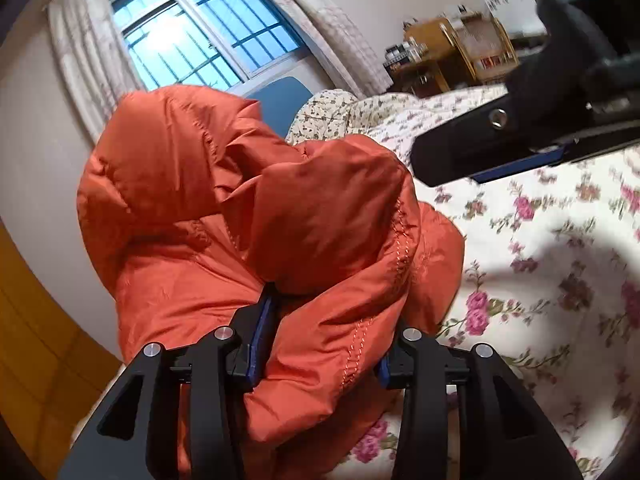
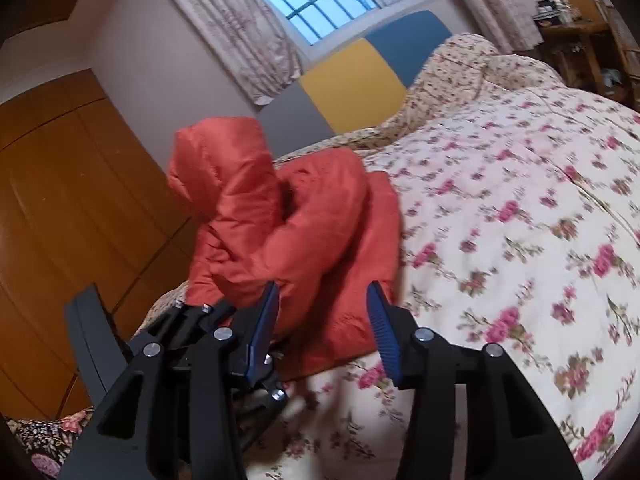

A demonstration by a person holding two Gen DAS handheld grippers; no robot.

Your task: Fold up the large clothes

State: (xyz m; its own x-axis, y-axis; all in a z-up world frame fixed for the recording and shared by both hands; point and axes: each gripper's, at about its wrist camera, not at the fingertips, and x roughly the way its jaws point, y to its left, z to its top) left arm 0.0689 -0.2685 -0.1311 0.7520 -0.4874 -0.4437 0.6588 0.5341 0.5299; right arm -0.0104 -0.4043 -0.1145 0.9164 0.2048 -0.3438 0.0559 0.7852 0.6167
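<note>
1. Orange puffer jacket bunched at bed edge on floral bedspread, partly lifted.
2. Left gripper jaws clamped on jkt fabric; right gripper jaws apart, holding nothing.
3. Step, prob: lifting to spread. Next: right needs 2nd grip.

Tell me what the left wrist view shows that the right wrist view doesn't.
Only the left wrist view shows the left hand-held gripper clamped on the jacket, with the right one's finger crossing the top right. Only the right wrist view shows the right hand-held gripper open and empty, the wardrobe and the yellow headboard panel. Both show the jacket, the floral bedspread, window and curtains.
</note>
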